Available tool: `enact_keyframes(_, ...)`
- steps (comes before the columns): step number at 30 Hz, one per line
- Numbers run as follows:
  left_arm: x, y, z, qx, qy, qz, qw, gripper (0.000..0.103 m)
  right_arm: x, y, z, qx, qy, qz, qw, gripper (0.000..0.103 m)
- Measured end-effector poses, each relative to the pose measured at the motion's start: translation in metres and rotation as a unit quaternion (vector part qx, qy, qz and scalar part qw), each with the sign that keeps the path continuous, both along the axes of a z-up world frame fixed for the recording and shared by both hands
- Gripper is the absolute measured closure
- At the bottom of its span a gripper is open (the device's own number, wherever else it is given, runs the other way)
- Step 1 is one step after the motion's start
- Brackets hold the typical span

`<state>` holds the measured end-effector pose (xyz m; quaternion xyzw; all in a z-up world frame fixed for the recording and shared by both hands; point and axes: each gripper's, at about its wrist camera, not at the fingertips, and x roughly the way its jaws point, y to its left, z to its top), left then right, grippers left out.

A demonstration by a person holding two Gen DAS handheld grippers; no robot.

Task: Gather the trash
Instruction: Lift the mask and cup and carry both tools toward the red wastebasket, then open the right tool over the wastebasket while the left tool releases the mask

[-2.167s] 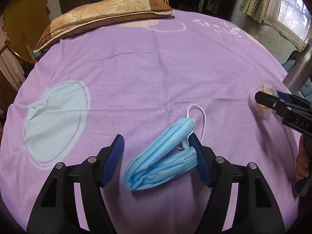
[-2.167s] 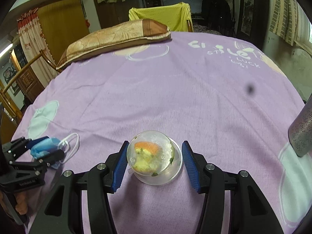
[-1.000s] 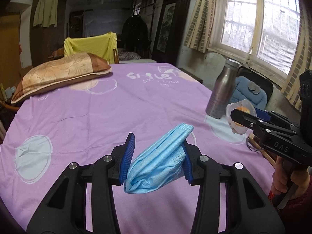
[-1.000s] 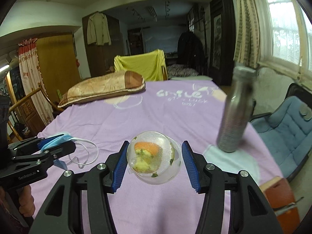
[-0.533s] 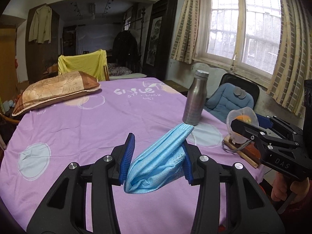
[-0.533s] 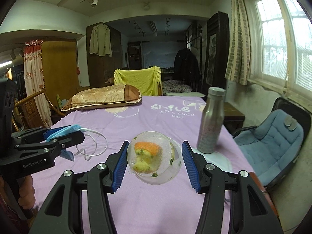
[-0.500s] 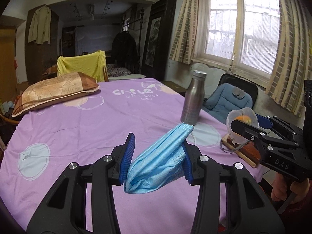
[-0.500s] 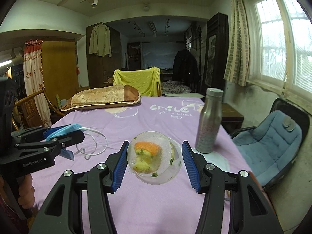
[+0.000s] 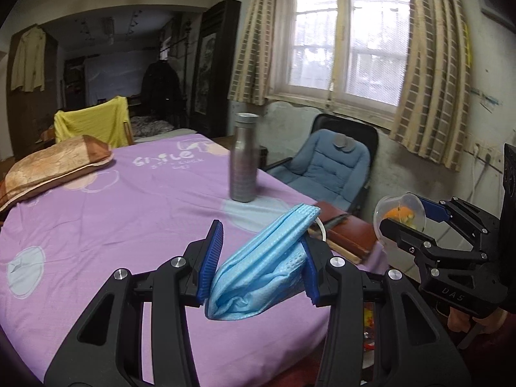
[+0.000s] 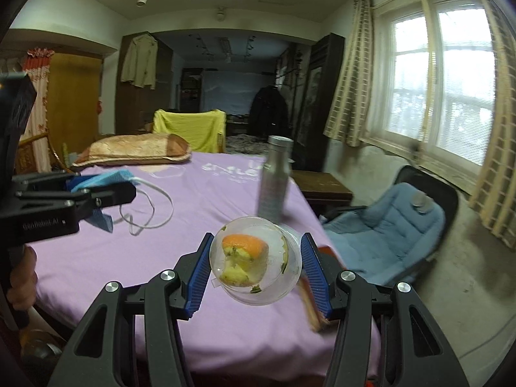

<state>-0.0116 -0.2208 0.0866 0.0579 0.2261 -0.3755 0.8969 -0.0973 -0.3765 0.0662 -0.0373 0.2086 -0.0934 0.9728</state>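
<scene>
**Both items lifted clear of the bed; loose strap and light grip are the risks**

The left gripper [image 9: 261, 258] has its fingers clenched on a folded blue face mask [image 9: 261, 267], which is held in the air above the near edge of the bed [image 9: 129, 200]. The right-hand pad presses into the mask; on the left-hand pad, contact shows only at the lower end, so the hold looks uneven. The mask's white ear loop [image 10: 151, 206] hangs free below the fingers, as the right wrist view shows.

The right gripper [image 10: 256, 264] grasps a clear plastic cup [image 10: 258, 261] holding fruit scraps, with orange peel visible inside. The cup is tilted on its side between the pads, off the bed, near the bed's right edge. No lid can be made out for certain.

A metal bottle [image 9: 242, 158] stands upright close to the bed's right edge, and a pillow [image 9: 51, 164] lies at the far left corner. A blue chair [image 9: 325, 167] sits beside the bed under the window. No bin is in view in either picture.

Assessed risks:
- The dangling loop could snag on the bottle or on the other gripper as the hands travel, pulling the mask out.
- The mask, pinched unevenly, may slip if swung quickly.
- The tilted cup could spill scraps onto the sheet or floor if its mouth tips downward.
- Thin plastic may buckle or pop free under the squeeze.
</scene>
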Motion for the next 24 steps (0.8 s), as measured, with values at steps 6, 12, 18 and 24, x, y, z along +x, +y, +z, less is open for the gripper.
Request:
enact_keyframes(6,-0.03,-0.048,-0.014,0.018,0.019,-0.062,0.9977,0.058,-0.053,-0.034,-0.02,-0.025,0.026,-0.051,0.998,0.049)
enact_keyframes(12,-0.054,-0.091,-0.031,0.037,0.044,-0.118,0.9913,0.058,-0.09,-0.074,-0.05,-0.015,0.077,-0.085,0.993,0.049)
enact_keyframes(18,-0.067,-0.13,-0.048,0.057,0.054,-0.154,0.9849,0.058,-0.106,-0.126,-0.094,0.052,0.129,-0.118,0.983,0.049)
enact_keyframes(24,-0.07,-0.16,-0.067,0.077,0.067,-0.18,0.9784,0.058,-0.094,-0.185,-0.179,0.144,0.213,-0.152,0.954,0.048)
